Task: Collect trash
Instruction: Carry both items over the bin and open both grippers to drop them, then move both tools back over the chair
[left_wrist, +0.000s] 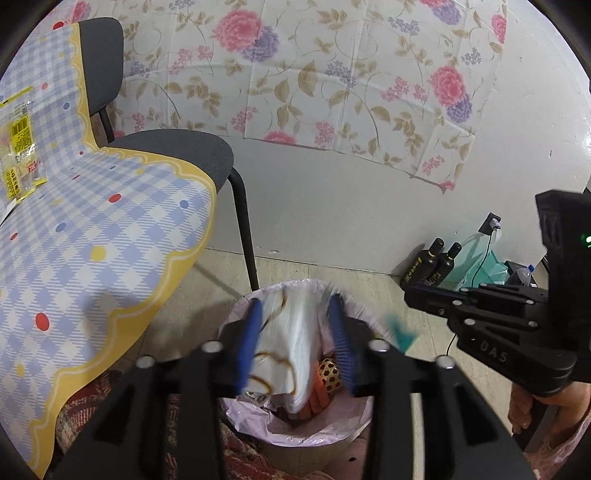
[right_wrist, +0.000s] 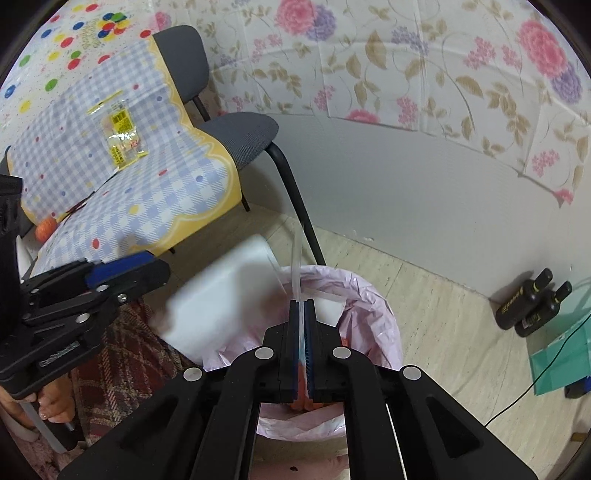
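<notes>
A trash bin (left_wrist: 236, 314) lined with a pink bag stands on the floor below both grippers; it also shows in the right wrist view (right_wrist: 373, 310). My left gripper (left_wrist: 295, 314) is open above it, and a white plastic wrapper (left_wrist: 291, 350) hangs blurred between its blue pads over the bin. My right gripper (right_wrist: 303, 310) is shut on a thin clear plastic piece (right_wrist: 296, 269) above the bin. A blurred white wrapper (right_wrist: 221, 299) shows at the bin's left. A yellow-labelled clear wrapper (right_wrist: 120, 136) lies on the checked cloth; it also shows in the left wrist view (left_wrist: 18, 147).
A grey chair (left_wrist: 177, 147) stands beside the table with the checked cloth (left_wrist: 103, 229). Two dark bottles (right_wrist: 532, 302) and a green bag (right_wrist: 557, 362) sit on the floor by the wall. An orange ball (right_wrist: 46, 227) lies at the table's edge.
</notes>
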